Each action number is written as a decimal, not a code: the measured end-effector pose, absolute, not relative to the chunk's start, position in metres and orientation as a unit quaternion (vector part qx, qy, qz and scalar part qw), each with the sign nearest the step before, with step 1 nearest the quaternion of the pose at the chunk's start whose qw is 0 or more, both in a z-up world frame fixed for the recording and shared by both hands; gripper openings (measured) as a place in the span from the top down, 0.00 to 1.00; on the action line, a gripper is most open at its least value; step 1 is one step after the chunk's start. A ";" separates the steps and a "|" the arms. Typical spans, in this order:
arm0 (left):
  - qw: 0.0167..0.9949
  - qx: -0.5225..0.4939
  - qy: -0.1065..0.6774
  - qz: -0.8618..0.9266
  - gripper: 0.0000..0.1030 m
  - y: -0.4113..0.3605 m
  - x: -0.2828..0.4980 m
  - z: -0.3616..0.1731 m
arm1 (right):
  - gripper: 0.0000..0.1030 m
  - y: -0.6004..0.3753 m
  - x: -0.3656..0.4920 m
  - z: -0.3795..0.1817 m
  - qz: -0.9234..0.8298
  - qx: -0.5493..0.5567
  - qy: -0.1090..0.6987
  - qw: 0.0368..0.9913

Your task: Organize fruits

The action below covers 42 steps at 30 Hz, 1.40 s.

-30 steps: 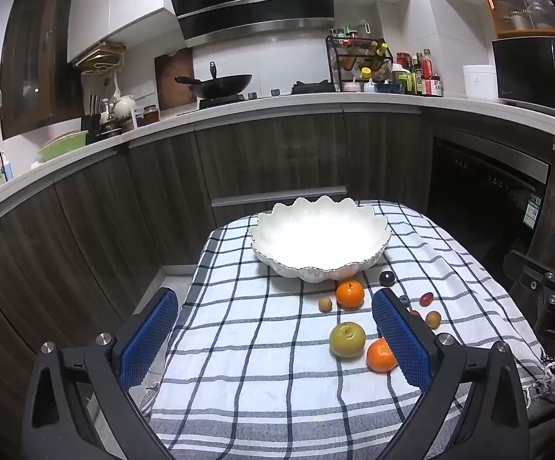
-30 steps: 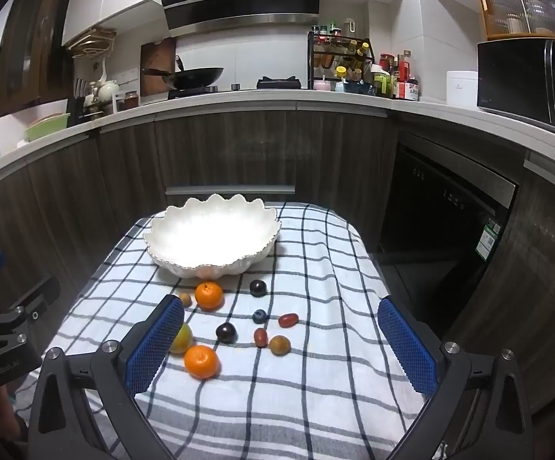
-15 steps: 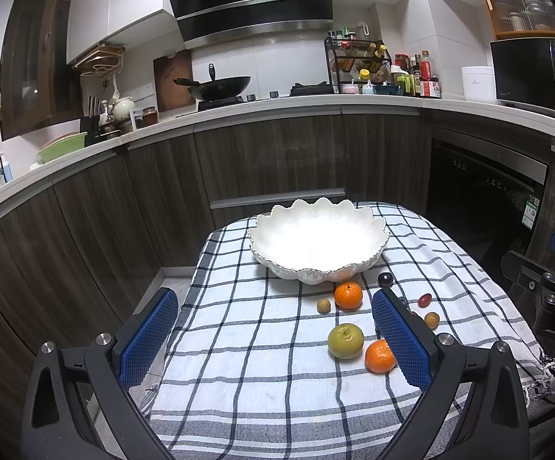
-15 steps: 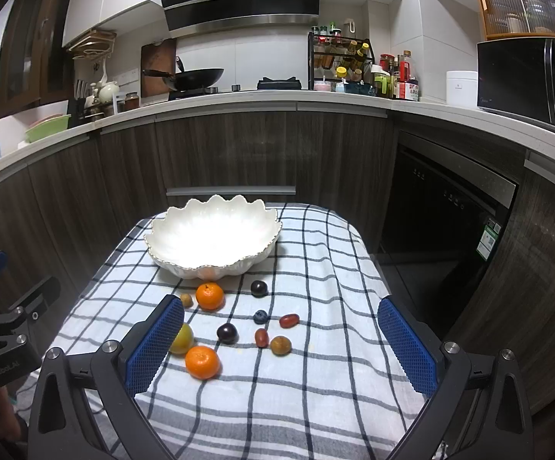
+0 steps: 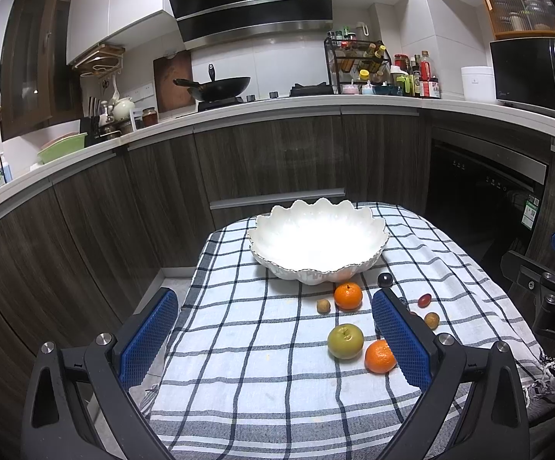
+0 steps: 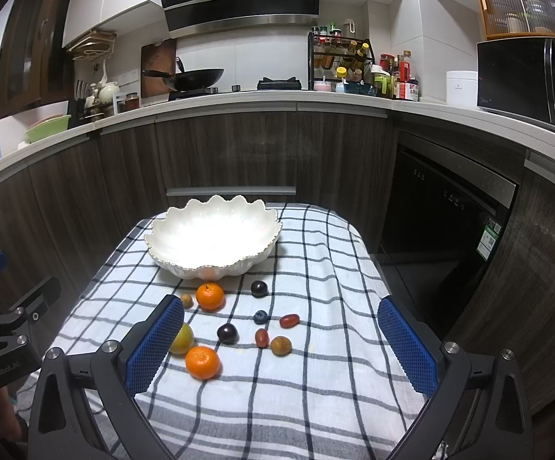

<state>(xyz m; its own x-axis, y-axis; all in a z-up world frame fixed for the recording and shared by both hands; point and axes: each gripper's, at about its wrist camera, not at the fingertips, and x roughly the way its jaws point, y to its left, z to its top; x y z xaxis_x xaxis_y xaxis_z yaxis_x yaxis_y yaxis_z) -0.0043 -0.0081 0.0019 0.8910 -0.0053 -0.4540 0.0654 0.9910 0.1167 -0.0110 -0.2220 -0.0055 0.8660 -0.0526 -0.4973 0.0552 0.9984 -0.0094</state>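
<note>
An empty white scalloped bowl [image 5: 317, 243] [image 6: 212, 237] stands at the far end of a checked cloth. In front of it lie loose fruits: two oranges [image 6: 209, 296] [image 6: 202, 362], a green apple [image 5: 345, 341], dark plums [image 6: 258, 288] [image 6: 227, 332], a blueberry [image 6: 260, 317], red grape tomatoes [image 6: 289, 320] [image 6: 261, 337] and small brown longans [image 6: 280, 345] [image 5: 323, 305]. My left gripper [image 5: 273, 329] is open and empty above the cloth's near left. My right gripper [image 6: 281, 341] is open and empty, above the near fruits.
The small table drops off on all sides of the checked cloth [image 5: 254, 329]. Dark cabinets [image 5: 277, 161] and a dishwasher [image 6: 446, 222] stand behind and to the right. The counter holds a wok [image 5: 216, 88] and a spice rack [image 5: 358, 65].
Both views have shifted only slightly; the bowl and fruits sit a touch higher in the left view. Both grippers stay open and nothing on the cloth has moved.
</note>
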 end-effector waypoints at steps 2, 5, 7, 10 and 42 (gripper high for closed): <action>0.970 0.064 0.233 -0.018 0.00 -0.008 -0.004 0.002 | 0.00 -0.222 -0.011 -0.006 -0.028 0.003 0.257 0.966; 0.970 0.064 0.233 -0.018 0.00 -0.008 -0.004 0.002 | 0.00 -0.222 -0.011 -0.006 -0.028 0.002 0.257 0.966; 0.970 0.064 0.233 -0.018 0.00 -0.008 -0.004 0.002 | 0.00 -0.222 -0.011 -0.006 -0.028 0.003 0.257 0.966; 0.970 0.065 0.233 -0.017 0.00 -0.008 -0.004 0.001 | 0.00 -0.222 -0.011 -0.007 -0.028 0.003 0.258 0.966; 0.969 0.068 0.235 -0.020 0.00 -0.009 -0.005 -0.001 | 0.00 -0.221 -0.009 -0.011 -0.028 0.005 0.259 0.965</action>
